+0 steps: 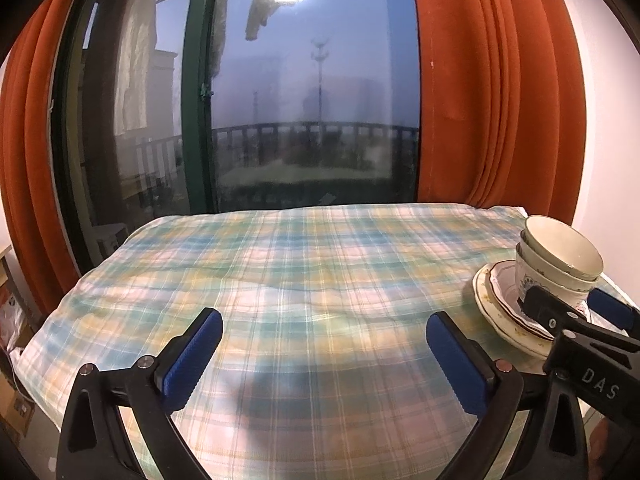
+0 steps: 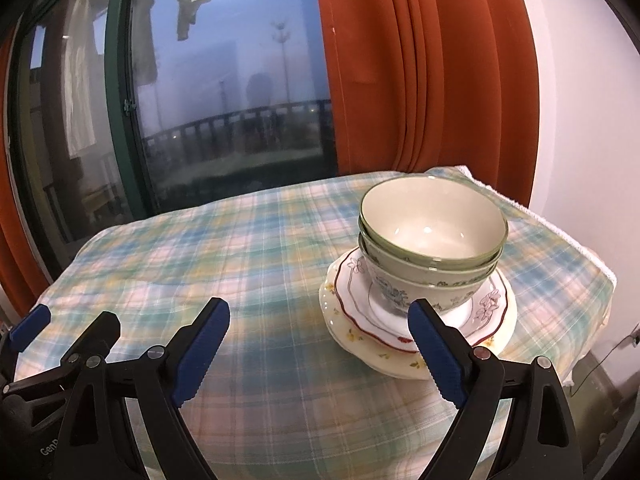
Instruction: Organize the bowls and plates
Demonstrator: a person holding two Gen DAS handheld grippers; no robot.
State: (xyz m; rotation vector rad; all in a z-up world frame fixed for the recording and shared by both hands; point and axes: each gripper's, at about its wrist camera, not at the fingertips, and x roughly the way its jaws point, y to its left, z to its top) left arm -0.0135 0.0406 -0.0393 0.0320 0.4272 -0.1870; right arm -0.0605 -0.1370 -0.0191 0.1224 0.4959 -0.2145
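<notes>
Nested bowls (image 2: 432, 236) stand on a stack of plates (image 2: 416, 340) on the right side of a table with a plaid cloth (image 2: 248, 256). The top bowl is pale green outside, cream inside. The upper plate has a red rim and the bottom plate (image 2: 400, 364) is cream with small flowers. My right gripper (image 2: 320, 320) is open and empty, just in front of the stack. My left gripper (image 1: 324, 332) is open and empty over the bare cloth (image 1: 300, 264), left of the stack (image 1: 508, 300). The right gripper (image 1: 576, 304) shows in the left wrist view, in front of the bowls (image 1: 560, 256).
A large dark window (image 1: 304, 92) with a green frame stands behind the table, with orange curtains (image 1: 492, 88) on both sides. A white wall (image 2: 580, 120) is at the right. Boxes (image 1: 12, 360) lie on the floor at the left.
</notes>
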